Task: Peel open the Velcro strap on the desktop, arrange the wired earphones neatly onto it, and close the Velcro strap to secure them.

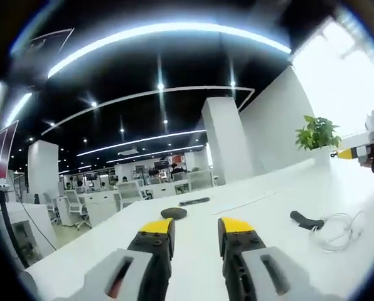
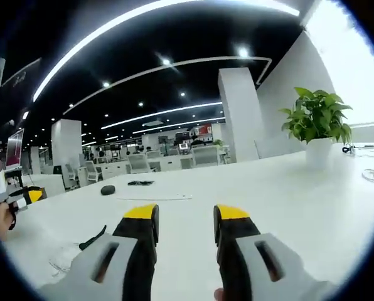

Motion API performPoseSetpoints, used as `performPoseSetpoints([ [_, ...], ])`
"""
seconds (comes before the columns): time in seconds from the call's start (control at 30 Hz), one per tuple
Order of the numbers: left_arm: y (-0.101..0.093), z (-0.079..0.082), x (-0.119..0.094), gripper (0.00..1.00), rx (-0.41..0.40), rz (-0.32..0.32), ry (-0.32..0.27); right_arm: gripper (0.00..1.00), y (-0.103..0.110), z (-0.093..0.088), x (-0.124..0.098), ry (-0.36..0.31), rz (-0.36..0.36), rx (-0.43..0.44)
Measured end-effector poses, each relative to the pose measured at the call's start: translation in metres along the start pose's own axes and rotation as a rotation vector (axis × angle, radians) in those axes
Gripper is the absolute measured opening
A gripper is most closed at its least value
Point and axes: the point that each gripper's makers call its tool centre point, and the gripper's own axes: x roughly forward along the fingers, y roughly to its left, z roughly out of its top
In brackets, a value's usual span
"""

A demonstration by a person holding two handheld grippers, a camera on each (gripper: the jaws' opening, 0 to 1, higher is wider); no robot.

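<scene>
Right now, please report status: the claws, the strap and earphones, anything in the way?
Left claw open, empty; right claw open, empty. Black Velcro strap beside tangled white wired earphones on white desk, untouched. Nothing in the way.

- No text, label, brand or number can be read in either view.
- The red sign [image 2: 203,130] at frame centre is too blurred to read.

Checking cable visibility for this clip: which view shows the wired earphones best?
The left gripper view: the wired earphones lie as a loose pale coil beside the black Velcro strap. The right gripper view catches them faintly at the lower left edge.
</scene>
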Motion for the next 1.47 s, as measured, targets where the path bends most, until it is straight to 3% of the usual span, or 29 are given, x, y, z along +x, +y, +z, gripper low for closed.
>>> performPoseSetpoints([
  [0.13,-0.0026,-0.0019,0.0016,0.33,0.046,0.0,0.009,0.38,0.0007,-0.0021,0.0012,0.005,0.005,-0.003],
  [1.47,-0.0014,-0.0019,-0.0019,0.38,0.078,0.021,0.017,0.38,0.0071,-0.0097,-0.002,0.027,0.033,0.004],
])
